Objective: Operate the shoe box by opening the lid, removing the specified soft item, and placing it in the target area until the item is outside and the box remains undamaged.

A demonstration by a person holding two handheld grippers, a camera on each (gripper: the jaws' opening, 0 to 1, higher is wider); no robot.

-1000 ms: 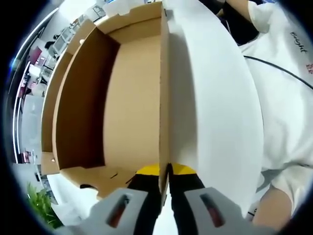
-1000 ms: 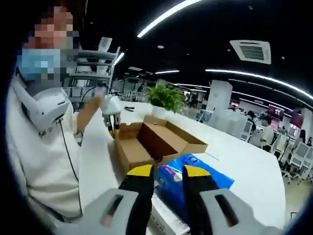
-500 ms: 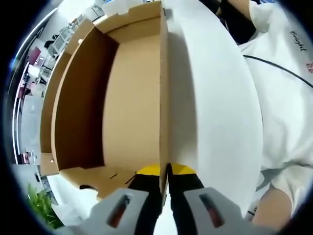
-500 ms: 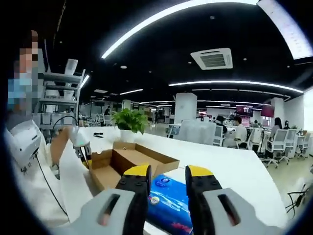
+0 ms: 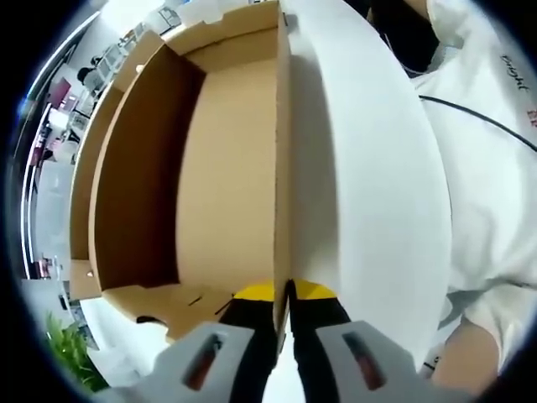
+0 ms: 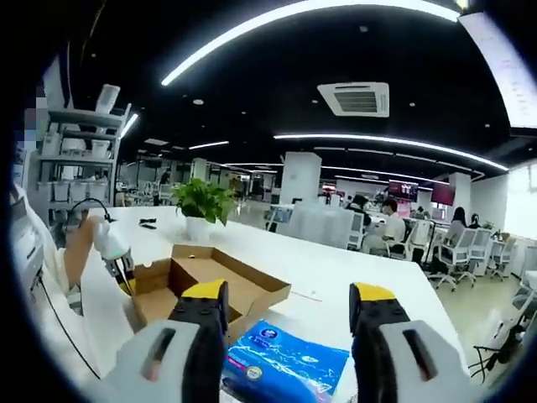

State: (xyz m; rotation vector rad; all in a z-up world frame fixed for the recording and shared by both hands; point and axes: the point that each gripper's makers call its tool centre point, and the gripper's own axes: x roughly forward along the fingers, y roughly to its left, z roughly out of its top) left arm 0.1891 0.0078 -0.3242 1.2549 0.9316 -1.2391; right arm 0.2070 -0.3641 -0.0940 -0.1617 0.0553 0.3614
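Down at the bottom centre of the right gripper view, the blue tissue pack lies flat on the white table, between and just beyond the jaws of the right gripper, which stand wide apart and touch nothing. Its wrapper looks glossy and soft, with white print. To its upper left sits the open shoe box, plain brown corrugated cardboard, shallow and rectangular. In the left gripper view, the left gripper is pinched closed on the thin edge of the box's wall, which runs up the frame's middle.
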